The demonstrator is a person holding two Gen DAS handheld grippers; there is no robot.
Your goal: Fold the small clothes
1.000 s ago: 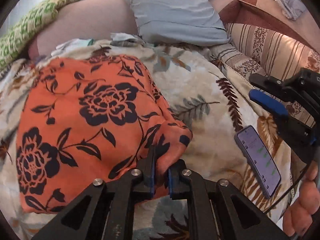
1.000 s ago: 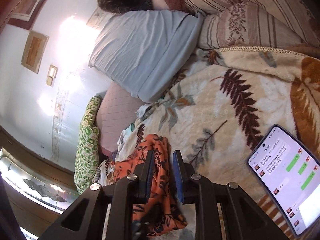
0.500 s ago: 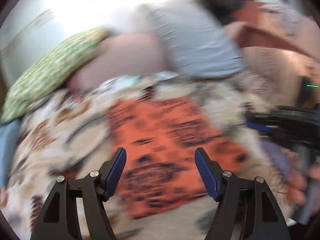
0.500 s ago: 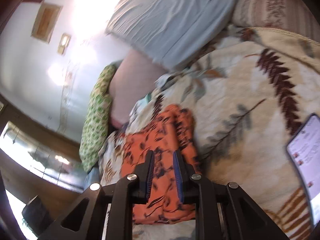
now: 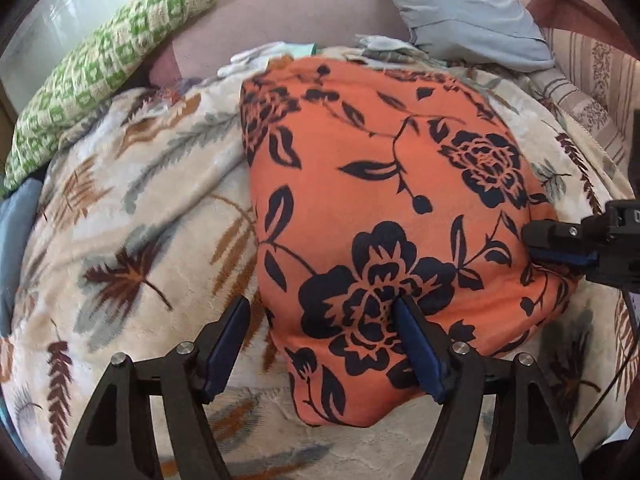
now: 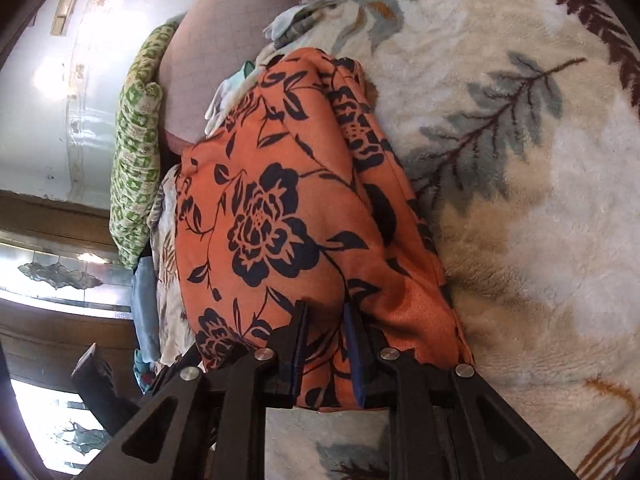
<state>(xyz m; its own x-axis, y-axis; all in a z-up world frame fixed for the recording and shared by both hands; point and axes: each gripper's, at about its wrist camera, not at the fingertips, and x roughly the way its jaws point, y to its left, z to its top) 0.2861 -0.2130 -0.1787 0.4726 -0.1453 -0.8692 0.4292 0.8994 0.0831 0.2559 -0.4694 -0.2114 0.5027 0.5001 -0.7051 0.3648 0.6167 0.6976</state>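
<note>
The orange floral garment [image 5: 384, 216] is lying on the leaf-patterned blanket [image 5: 132, 216] that is covering the bed, roughly in the blanket's middle, with its far end reaching toward the green knitted cushion [image 5: 104, 68] and the grey pillow [image 5: 460, 4] at the head of the bed. It is looking like a compact, doubled-over shape: in the right wrist view a second layer is showing along its right-hand edge, so at least one fold is appearing to be in place, though the fisheye bend is making it hard to count layers. The left hand-held gripper [image 5: 320, 344] is opening, its jaws standing wide with the garment's near left edge lying loose between them and neither pad pressing on the cloth. The right hand-held gripper [image 6: 326, 344] is pinching a ridge of the orange fabric at the garment's near end, jaws narrowly set on it. Judging from this, the piece is partway folded; a further fold or a smoothing and squaring of the edges is probably remaining, and the near edge is still sitting rounded rather than crisp.
</note>
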